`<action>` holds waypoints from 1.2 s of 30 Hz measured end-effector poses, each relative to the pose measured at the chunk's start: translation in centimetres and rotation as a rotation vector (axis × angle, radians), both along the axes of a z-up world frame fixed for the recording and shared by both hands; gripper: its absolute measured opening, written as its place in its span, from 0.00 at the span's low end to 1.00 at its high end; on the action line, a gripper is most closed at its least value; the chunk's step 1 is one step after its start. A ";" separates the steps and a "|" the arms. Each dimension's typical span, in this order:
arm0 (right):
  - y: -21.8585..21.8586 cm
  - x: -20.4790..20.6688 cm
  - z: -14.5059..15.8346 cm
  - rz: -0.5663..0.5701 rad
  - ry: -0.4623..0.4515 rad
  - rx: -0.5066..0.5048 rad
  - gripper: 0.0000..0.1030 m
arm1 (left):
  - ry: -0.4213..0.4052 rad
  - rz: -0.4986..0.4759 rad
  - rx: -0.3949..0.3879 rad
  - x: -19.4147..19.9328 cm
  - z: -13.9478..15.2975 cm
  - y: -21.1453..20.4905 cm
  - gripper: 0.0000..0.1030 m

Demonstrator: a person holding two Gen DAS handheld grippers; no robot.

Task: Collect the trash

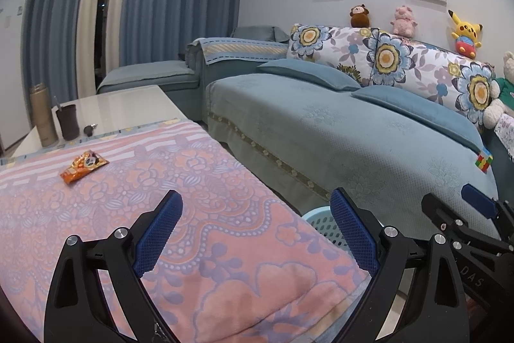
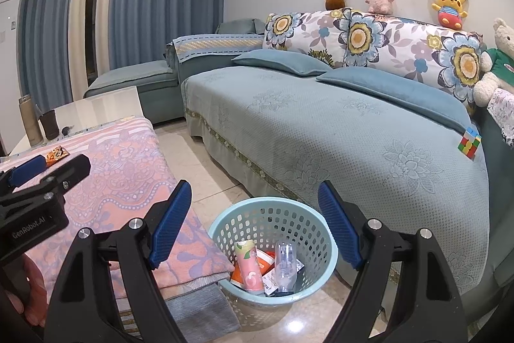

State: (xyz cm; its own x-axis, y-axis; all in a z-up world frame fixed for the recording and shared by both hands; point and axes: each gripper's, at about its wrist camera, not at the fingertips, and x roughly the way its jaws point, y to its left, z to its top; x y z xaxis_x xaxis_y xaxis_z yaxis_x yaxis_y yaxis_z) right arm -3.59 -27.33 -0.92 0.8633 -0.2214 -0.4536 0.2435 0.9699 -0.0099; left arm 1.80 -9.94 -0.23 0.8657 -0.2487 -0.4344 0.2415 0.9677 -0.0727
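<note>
Both grippers (image 1: 257, 233) (image 2: 253, 221) gape (empty); orange wrapper (image 1: 84, 166), perhaps candy, on blanket (image 1: 199, 230).

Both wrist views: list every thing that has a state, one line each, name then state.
left gripper: open, nothing between its fingers
right gripper: open, nothing between its fingers
orange snack wrapper: lying flat on the pink cloth, not yet collected
basket: upright on the floor, partly filled
clear bottle: inside the basket, neck down
pink can: inside the basket, leaning
curtains: partly drawn, gap showing
</note>
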 end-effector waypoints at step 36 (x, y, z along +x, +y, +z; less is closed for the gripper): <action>0.7 0.1 -0.1 0.006 0.006 -0.019 0.74 | -0.020 0.020 0.031 -0.1 0.0 0.2 0.88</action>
